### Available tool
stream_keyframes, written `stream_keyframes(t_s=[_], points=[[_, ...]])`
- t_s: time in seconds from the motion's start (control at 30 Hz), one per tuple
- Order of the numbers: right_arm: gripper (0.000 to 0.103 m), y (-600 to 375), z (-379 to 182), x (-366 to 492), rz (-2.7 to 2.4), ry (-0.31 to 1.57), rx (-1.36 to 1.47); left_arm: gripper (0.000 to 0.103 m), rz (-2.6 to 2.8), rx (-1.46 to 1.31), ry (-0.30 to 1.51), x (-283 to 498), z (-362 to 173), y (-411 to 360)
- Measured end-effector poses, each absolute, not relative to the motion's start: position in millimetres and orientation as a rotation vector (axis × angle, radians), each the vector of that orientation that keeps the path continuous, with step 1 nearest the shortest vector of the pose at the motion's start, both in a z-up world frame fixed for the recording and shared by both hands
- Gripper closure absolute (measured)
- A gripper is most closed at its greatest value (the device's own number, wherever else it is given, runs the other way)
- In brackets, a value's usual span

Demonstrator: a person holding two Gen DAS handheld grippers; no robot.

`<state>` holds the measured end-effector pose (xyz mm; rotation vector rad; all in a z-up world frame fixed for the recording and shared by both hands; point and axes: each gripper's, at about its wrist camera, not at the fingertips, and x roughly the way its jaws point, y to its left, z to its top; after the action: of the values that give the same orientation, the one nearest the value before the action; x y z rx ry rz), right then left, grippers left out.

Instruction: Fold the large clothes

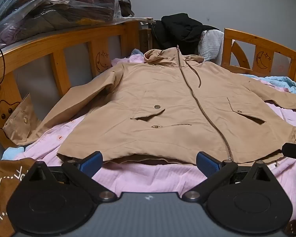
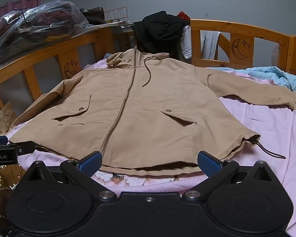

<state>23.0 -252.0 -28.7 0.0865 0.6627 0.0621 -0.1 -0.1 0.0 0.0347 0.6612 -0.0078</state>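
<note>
A tan hooded jacket (image 1: 167, 106) lies flat, front up and zipped, on a pink sheet (image 1: 148, 175); it also shows in the right wrist view (image 2: 140, 106). Its sleeves spread out to both sides. My left gripper (image 1: 149, 163) is open and empty, its blue pads at the jacket's hem, left of the zipper end. My right gripper (image 2: 149, 163) is open and empty at the hem, right of the zipper end. The right gripper shows at the right edge of the left wrist view (image 1: 294, 151), and the left gripper at the left edge of the right wrist view (image 2: 4, 150).
A wooden bed rail (image 1: 73, 39) with moon carvings runs along the back. A plastic bag of clothes (image 1: 49, 6) sits on the left. Black clothing (image 1: 183, 29) hangs over the rail. A blue blanket (image 2: 272, 77) lies at right, brown patterned fabric (image 1: 2, 179) at lower left.
</note>
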Motion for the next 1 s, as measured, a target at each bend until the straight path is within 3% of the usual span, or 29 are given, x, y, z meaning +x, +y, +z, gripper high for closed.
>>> stream_keyframes(t_s=[1.0], points=[[0.0,-254.0,-28.2,23.7,0.064,0.662,0.099,0.001,-0.006,0.04,0.661,0.0,-0.1,-0.3]])
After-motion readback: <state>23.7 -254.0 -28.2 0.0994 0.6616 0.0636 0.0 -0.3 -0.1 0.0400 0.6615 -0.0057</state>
